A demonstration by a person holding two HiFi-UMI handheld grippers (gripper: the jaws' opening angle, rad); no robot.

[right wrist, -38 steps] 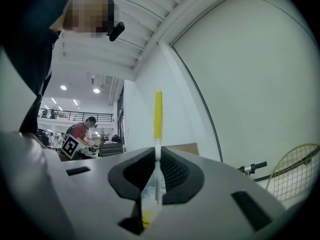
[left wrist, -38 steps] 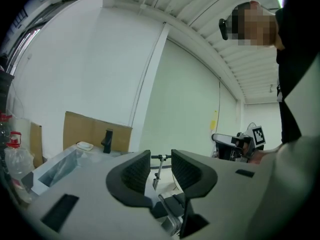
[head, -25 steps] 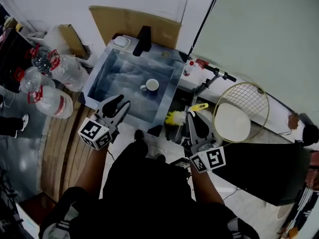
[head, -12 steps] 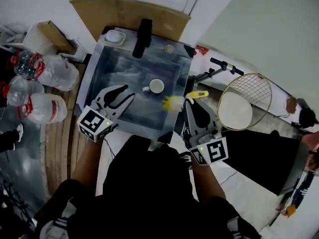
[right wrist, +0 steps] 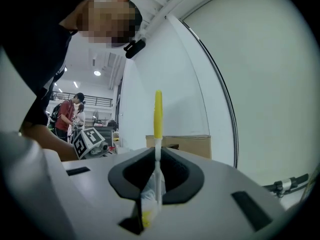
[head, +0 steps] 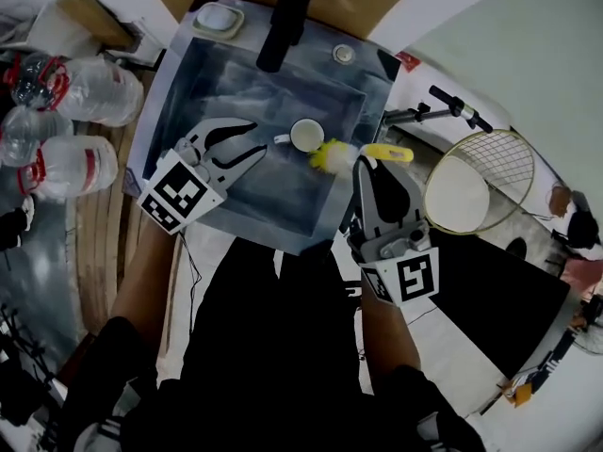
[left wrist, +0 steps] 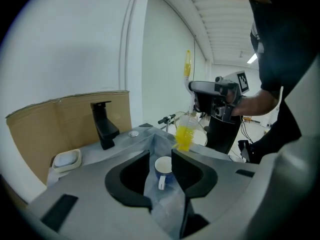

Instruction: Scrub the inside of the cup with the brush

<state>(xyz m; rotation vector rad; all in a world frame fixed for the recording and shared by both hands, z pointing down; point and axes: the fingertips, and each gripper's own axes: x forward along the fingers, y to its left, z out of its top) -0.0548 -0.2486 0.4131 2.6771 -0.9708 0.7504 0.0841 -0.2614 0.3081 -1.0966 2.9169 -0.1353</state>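
1. Left of the sink (head: pixel 179 92), the water bottles (head: pixel 71 92) are lying on the floor, out of play.
2. The left gripper (head: pixel 254 141) is hovering over the sink's left half. Its jaws are standing wide apart with nothing clamped. Its own view is lining the cup up in the gap, but the cup is sitting farther along the sink and the jaws are not touching it.
3. The cup (head: pixel 307 135) is standing upright on the sink floor, toward the sink's right wall, mouth up and handle pointing back at the left gripper.
4. The brush (head: pixel 332 155) is hanging with its yellow bristles just beside the cup's rim, on the side nearer the sink's right wall. They are looking to be outside the mouth, not in it.
5. The right gripper (head: pixel 375 166) is reaching over the sink's right edge, jaws pinched tight on the brush's thin stem, with the yellow handle sticking out beyond them.
6. By my read, the brush is in hand but no scrubbing is happening yet. What is left is steadying the cup, sinking the bristles inside and working them round.
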